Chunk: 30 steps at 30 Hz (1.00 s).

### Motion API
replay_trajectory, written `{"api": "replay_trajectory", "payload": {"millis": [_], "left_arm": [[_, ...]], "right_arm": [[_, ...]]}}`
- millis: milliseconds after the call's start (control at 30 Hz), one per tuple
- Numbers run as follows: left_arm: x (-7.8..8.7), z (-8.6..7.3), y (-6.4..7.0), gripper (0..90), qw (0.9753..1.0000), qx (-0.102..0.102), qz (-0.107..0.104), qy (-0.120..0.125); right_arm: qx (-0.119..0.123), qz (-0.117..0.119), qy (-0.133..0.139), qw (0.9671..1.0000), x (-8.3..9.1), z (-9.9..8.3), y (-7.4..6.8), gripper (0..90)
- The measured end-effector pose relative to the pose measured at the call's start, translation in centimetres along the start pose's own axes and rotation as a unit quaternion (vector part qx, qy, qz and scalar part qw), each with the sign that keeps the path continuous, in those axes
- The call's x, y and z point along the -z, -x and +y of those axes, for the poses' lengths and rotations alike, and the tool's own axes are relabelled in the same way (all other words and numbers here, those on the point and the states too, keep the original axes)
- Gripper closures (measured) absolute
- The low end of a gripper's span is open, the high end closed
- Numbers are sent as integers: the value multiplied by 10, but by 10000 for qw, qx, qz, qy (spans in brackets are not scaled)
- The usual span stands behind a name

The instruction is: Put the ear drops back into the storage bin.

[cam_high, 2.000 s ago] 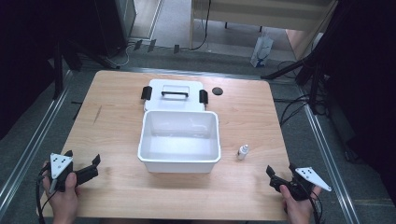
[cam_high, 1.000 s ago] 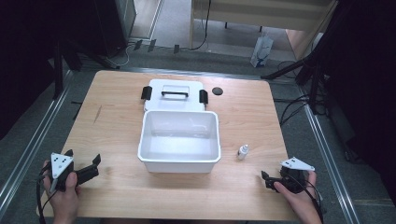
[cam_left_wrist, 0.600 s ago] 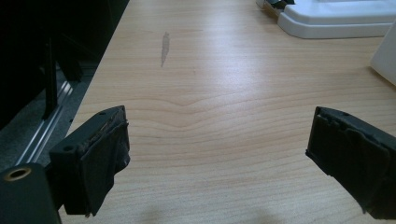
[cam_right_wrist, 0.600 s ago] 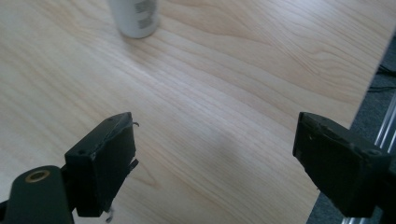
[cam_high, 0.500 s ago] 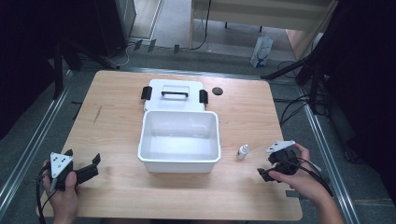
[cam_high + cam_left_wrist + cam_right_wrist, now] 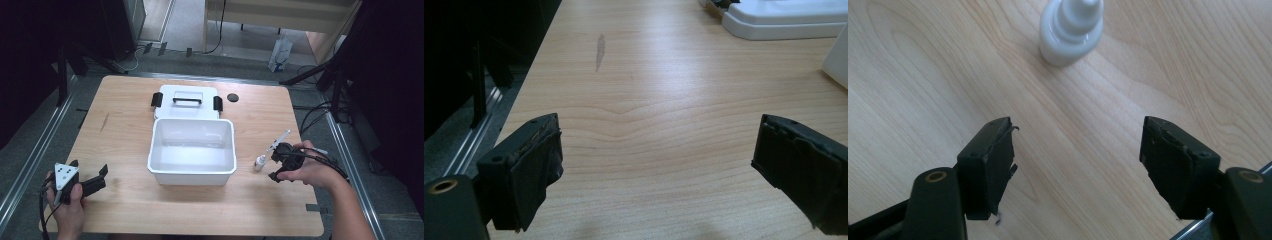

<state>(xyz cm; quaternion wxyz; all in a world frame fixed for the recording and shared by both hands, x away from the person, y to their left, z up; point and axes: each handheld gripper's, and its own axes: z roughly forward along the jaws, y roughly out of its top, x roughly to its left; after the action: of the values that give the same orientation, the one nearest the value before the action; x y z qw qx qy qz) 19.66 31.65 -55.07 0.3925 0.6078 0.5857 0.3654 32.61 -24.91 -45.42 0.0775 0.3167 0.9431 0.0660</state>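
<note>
A small white bottle (image 6: 259, 163) stands upright on the wooden table (image 6: 125, 125), just right of an open white bin (image 6: 192, 172). My right gripper (image 6: 274, 164) is open and points left at the bottle from close by. In the right gripper view the bottle (image 6: 1071, 31) stands a short way beyond the open right gripper (image 6: 1078, 160), with nothing between the jaws. My left gripper (image 6: 90, 176) is held at the table's near left corner, open and empty. The left gripper (image 6: 659, 172) hangs over bare wood in its own view.
The bin's white lid (image 6: 186, 102) with a black handle and black latches lies flat behind the bin. A small black disc (image 6: 232, 97) lies right of the lid. The lid's edge (image 6: 784, 22) shows far off in the left gripper view.
My right gripper has moved up from the table's near right corner and turned left toward the small bottle. The left gripper has stayed in place.
</note>
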Motion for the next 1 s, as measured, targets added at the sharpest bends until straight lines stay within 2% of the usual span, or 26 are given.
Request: {"api": "replay_trajectory", "payload": {"millis": [100,200,267,333,433,600,733,767,833,933,1000], "left_arm": [[0,0,0,64,10000,1,1,5],[0,0,0,64,10000,3,-1,2],[0,0,0,64,10000,1,-1,1],[0,0,0,64,10000,-3,-1,7],[0,0,0,64,10000,0,1,5],[-1,0,0,64,10000,-16,-4,-7],[-1,0,0,64,10000,-9,-3,-7],[-1,0,0,64,10000,-10,-3,-10],[-1,0,0,64,10000,-6,-4,-4],[-1,0,0,64,10000,-10,-3,-11],[-1,0,0,64,10000,-7,-3,-10]], "right_arm": [[-44,-72,109,9999,3,11,0,370],[-60,-27,205,9998,5,21,0,451],[-25,17,109,9999,4,27,1,506],[-47,164,-19,9999,2,32,2,547],[-50,311,-61,9995,-1,38,3,590],[-134,337,-35,9993,-3,45,3,648],[-143,292,-154,9994,-5,48,3,679],[-128,288,-253,9992,-8,48,2,699],[-77,362,-168,9992,-7,49,2,720],[242,559,-213,9979,-7,48,-2,723],[340,498,-186,9980,-5,49,-5,723]]}}
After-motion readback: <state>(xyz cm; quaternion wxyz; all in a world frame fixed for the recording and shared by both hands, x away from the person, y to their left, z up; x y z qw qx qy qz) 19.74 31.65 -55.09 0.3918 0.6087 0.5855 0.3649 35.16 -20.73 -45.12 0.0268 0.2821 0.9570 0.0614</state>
